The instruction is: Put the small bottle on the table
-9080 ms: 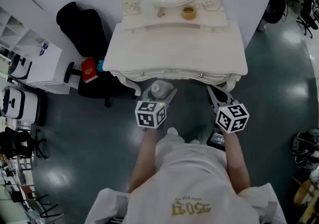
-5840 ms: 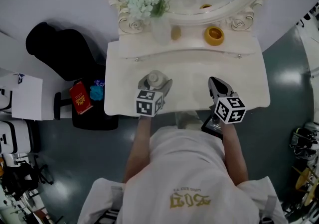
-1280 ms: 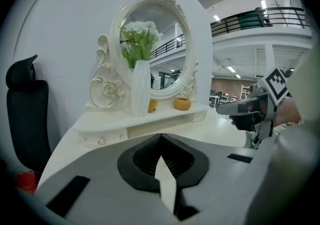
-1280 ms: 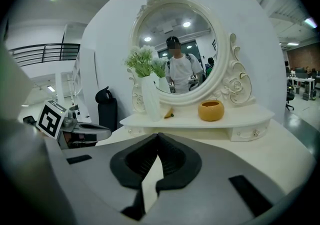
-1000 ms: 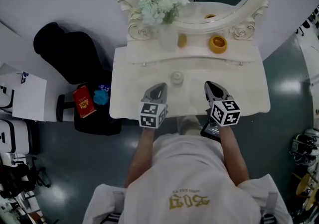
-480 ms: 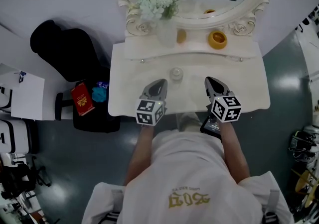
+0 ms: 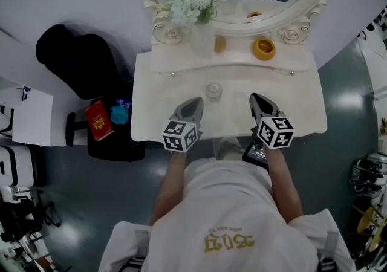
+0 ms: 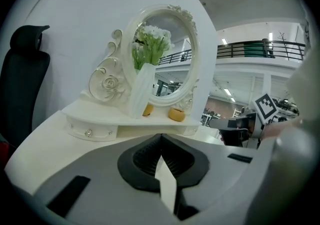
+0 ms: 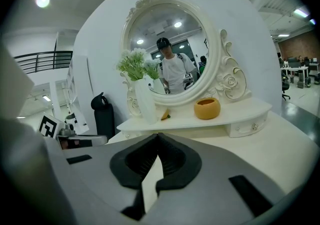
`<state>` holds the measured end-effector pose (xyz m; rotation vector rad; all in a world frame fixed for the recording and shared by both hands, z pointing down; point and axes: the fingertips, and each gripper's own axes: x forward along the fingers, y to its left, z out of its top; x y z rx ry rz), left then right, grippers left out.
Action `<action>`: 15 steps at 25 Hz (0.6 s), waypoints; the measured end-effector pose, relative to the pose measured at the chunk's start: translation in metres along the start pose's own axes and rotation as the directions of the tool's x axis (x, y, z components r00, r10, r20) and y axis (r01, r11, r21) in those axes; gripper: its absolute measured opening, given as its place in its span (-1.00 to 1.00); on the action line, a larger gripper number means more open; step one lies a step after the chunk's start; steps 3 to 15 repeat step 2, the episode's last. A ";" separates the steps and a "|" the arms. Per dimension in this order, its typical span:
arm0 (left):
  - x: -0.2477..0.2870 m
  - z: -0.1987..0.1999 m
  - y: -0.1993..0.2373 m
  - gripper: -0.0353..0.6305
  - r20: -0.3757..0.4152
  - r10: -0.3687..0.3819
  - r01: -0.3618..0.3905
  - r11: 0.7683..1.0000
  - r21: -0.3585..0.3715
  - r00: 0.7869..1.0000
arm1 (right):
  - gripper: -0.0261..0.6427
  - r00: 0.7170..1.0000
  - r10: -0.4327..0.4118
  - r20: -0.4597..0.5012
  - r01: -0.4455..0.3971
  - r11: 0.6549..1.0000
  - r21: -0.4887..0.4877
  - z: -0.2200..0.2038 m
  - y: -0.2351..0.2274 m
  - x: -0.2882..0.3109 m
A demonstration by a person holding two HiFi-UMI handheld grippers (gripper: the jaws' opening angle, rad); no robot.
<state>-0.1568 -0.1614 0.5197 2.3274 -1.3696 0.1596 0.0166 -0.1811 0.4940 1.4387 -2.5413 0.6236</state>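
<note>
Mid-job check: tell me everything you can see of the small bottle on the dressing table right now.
The small bottle shows only from above, in the head view: a small, pale, round shape, seemingly upright; its material is too small to tell. It stands on the white table, ahead of and between the left gripper and the right gripper. Only the table touches it; both grippers are shut, empty and apart from it.

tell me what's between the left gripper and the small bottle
Nothing: the head view shows only bare table between the shut left gripper and the small bottle, which stand apart.
</note>
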 end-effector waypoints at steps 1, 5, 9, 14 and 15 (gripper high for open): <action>-0.001 -0.001 0.000 -0.84 -0.004 0.003 -0.003 1.000 0.004 1.000 | -0.88 1.000 0.000 0.000 0.000 1.000 0.000 0.000 0.001 -0.001; -0.001 -0.002 0.001 -0.84 -0.008 0.007 -0.007 1.000 0.008 1.000 | -0.89 1.000 -0.001 -0.001 0.001 1.000 0.000 -0.001 0.001 -0.001; -0.001 -0.002 0.001 -0.84 -0.008 0.007 -0.007 1.000 0.008 1.000 | -0.89 1.000 -0.001 -0.001 0.001 1.000 0.000 -0.001 0.001 -0.001; -0.001 -0.002 0.001 -0.84 -0.008 0.007 -0.007 1.000 0.008 1.000 | -0.89 1.000 -0.001 -0.001 0.001 1.000 0.000 -0.001 0.001 -0.001; -0.001 -0.002 0.001 -0.84 -0.008 0.007 -0.007 1.000 0.008 1.000 | -0.89 1.000 -0.001 -0.001 0.001 1.000 0.000 -0.001 0.001 -0.001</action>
